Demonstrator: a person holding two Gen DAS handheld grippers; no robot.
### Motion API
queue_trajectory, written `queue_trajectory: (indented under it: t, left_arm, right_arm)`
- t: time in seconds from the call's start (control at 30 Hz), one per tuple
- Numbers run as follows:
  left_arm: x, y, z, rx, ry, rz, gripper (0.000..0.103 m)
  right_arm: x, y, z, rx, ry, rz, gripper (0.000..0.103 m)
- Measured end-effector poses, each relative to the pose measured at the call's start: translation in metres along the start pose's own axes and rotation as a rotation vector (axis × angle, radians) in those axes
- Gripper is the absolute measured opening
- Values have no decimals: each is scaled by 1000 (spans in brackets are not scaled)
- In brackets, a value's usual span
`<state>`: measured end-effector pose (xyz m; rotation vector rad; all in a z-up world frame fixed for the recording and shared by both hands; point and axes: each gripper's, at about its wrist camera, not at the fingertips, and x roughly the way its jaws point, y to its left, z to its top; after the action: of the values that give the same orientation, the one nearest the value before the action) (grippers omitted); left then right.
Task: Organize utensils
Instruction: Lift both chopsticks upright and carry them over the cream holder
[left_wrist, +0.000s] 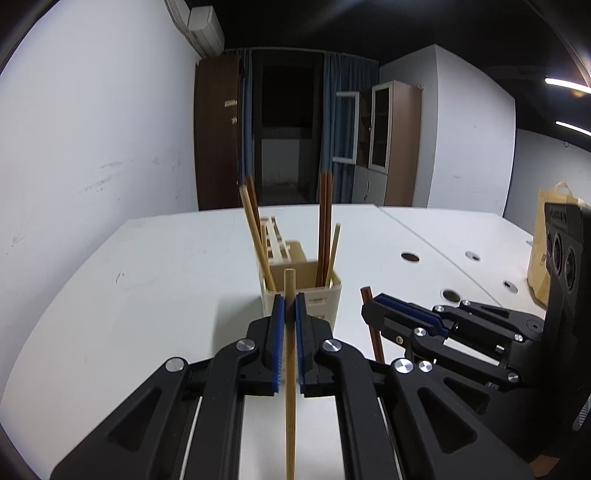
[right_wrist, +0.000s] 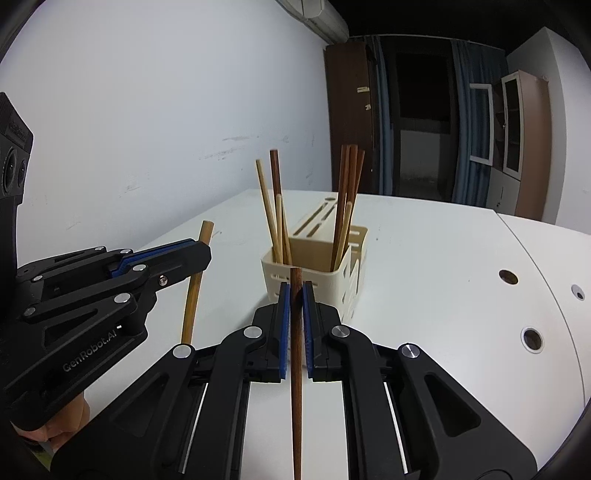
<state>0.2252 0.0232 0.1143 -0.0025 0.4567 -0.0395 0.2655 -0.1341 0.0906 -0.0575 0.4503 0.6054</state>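
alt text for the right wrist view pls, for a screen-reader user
The right gripper has its jaws shut on an upright dark brown chopstick, just short of a cream utensil holder that already holds light and dark chopsticks. At left, the left gripper clamps a light bamboo chopstick above the white table.

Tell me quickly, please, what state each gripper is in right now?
Left gripper: shut on the light bamboo chopstick, held upright.
Right gripper: shut on the dark wooden chopstick, also upright.
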Motion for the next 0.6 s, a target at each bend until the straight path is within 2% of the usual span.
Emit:
queue_trajectory:
  t: [0.33, 0.6]
  left_arm:
    - [-5, 3, 27, 11, -59, 8, 6]
    - [-8, 7, 48, 6, -119, 0, 6]
  right_arm:
    - [-11, 6, 34, -46, -61, 1, 6]
    - [-8, 0, 52, -19, -110, 20, 6]
